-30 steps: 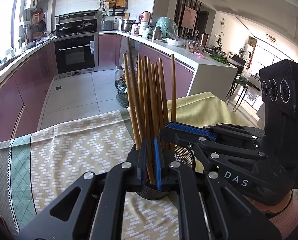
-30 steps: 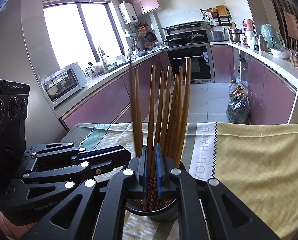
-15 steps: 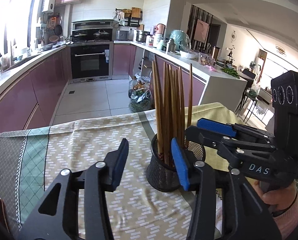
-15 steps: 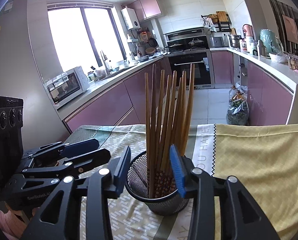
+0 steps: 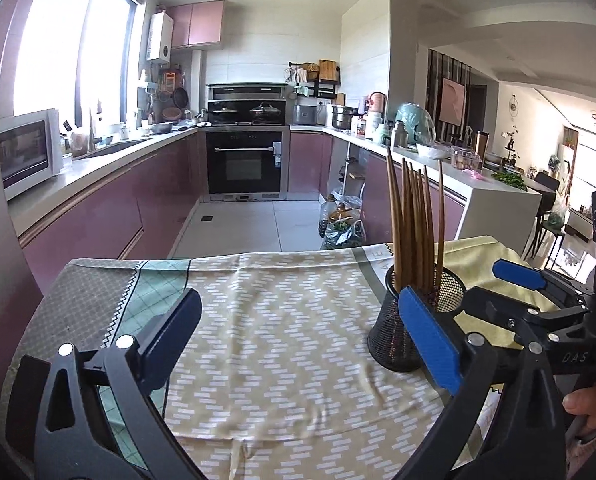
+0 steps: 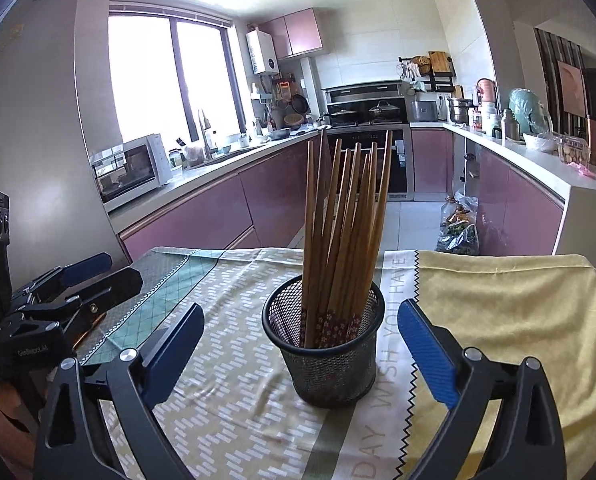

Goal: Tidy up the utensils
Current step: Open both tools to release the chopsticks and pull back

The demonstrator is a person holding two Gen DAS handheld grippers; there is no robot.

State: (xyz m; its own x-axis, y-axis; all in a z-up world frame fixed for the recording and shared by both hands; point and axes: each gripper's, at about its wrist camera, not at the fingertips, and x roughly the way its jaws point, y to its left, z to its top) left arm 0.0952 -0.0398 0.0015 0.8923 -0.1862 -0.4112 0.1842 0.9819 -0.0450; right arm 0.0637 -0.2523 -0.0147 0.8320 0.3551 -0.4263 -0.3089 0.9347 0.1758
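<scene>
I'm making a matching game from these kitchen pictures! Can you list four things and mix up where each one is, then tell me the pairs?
Things:
1. chopsticks
2. mesh cup
3. microwave
4. oven

Places:
A. on the counter below the window
B. built in at the far end of the kitchen
C. standing upright inside a holder
D. on the patterned tablecloth

Pairs: 1-C, 2-D, 3-A, 4-B

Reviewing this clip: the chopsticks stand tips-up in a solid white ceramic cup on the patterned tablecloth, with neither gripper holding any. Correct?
Not quite. The chopsticks stand in a black wire-mesh cup, not a white ceramic one; the right wrist view shows it. The rest holds: it sits on the tablecloth, nothing gripped.
</scene>
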